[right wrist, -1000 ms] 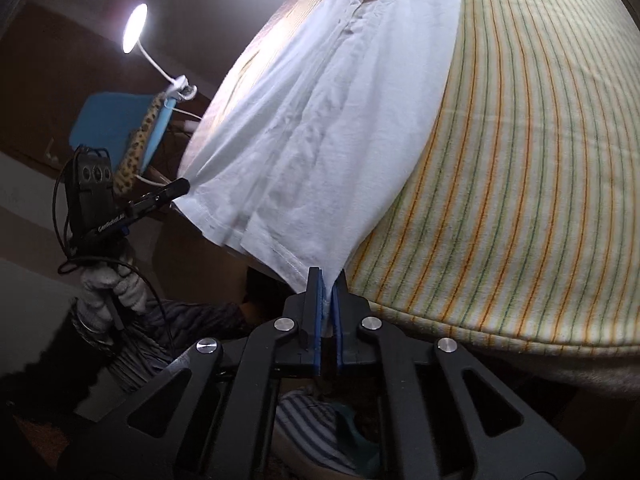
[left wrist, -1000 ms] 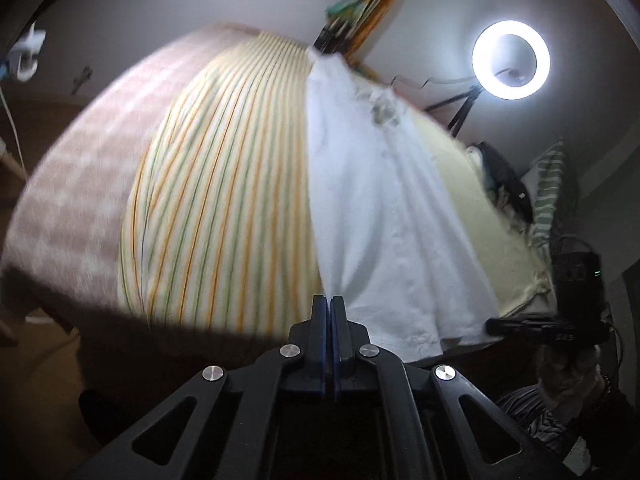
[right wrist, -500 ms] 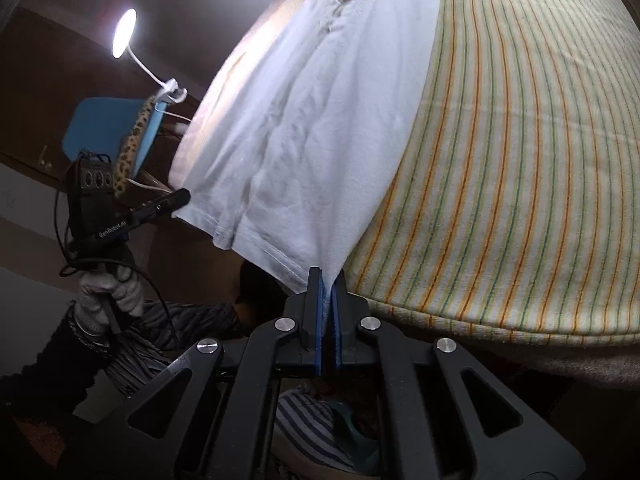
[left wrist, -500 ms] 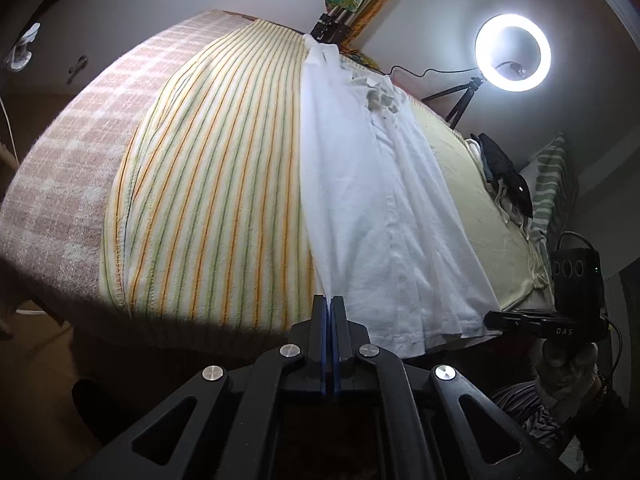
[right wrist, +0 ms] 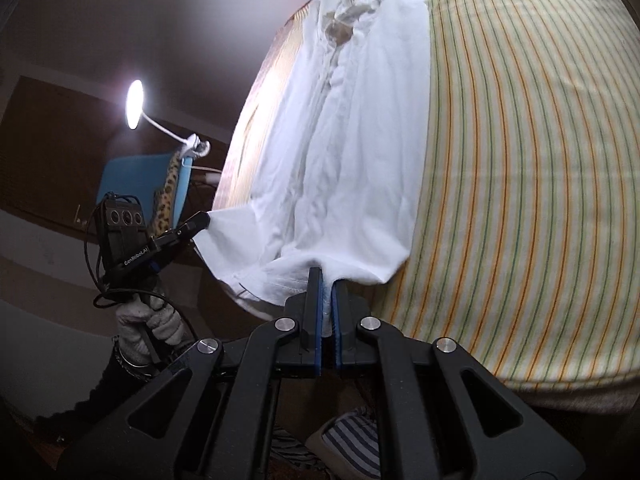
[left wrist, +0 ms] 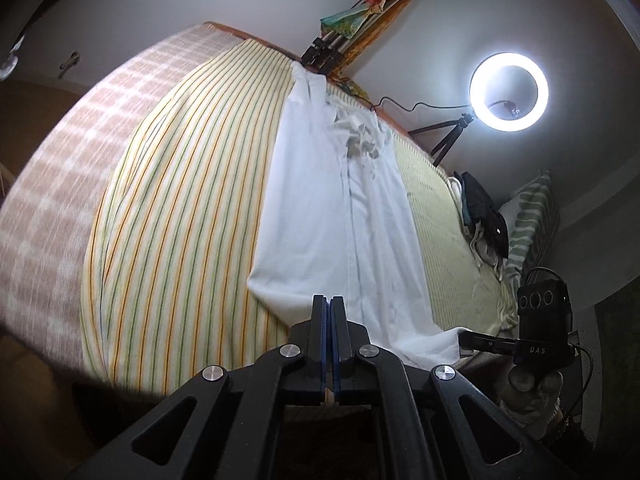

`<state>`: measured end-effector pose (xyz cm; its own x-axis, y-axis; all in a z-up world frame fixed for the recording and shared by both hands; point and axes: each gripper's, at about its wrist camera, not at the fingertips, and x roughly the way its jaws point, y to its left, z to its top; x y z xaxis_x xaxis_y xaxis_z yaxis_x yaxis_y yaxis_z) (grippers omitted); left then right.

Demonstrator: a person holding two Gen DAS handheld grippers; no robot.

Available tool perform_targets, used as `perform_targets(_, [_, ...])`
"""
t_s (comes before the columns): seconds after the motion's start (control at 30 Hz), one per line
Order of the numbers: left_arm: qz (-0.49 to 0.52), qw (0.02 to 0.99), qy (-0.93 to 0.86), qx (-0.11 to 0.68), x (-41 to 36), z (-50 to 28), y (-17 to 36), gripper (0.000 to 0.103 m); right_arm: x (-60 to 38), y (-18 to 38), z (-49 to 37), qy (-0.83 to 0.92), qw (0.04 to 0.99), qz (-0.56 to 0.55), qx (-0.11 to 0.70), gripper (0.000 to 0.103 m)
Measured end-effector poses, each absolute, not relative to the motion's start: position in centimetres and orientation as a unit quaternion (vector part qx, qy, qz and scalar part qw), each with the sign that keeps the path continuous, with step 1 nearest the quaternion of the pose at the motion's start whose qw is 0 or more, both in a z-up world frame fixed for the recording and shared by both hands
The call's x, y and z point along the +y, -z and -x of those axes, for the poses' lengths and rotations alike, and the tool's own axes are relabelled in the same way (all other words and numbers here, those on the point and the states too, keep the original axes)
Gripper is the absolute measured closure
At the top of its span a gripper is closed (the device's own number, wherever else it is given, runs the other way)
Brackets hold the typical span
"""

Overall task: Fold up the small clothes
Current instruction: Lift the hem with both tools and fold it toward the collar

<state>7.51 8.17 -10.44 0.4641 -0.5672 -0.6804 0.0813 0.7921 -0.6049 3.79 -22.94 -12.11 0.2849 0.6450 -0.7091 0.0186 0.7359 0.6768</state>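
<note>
A white shirt (left wrist: 340,216) lies lengthwise on a yellow striped sheet (left wrist: 180,208), folded narrow along its length. My left gripper (left wrist: 330,304) is shut on the shirt's near hem corner, which is lifted off the bed. My right gripper (right wrist: 327,280) is shut on the other hem corner of the white shirt (right wrist: 352,140); cloth shows pinched between its blue pads. Each gripper appears in the other's view: the right one (left wrist: 476,340) at the shirt's right hem, the left one (right wrist: 192,224) at its left hem. The collar end lies far away.
A pink checked blanket (left wrist: 60,184) covers the bed's left part. A lit ring light (left wrist: 508,92) on a tripod stands beyond the bed. Dark clothes (left wrist: 484,216) and a striped pillow (left wrist: 528,216) lie at the right. A blue chair (right wrist: 140,184) and lamp (right wrist: 134,104) stand left.
Both grippers have moved forward over the bed with the hem, so the shirt's near end is lifted and carried toward the collar. Both stay shut.
</note>
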Motion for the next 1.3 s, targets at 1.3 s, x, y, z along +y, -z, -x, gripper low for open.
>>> perform_targets(1.3, [0.14,0.856,0.174,0.467,8.9,-19.6,10.5,0.073,-29.0,9.8,-14.7,-0.154,0.771,-0.314,0.532,0.089])
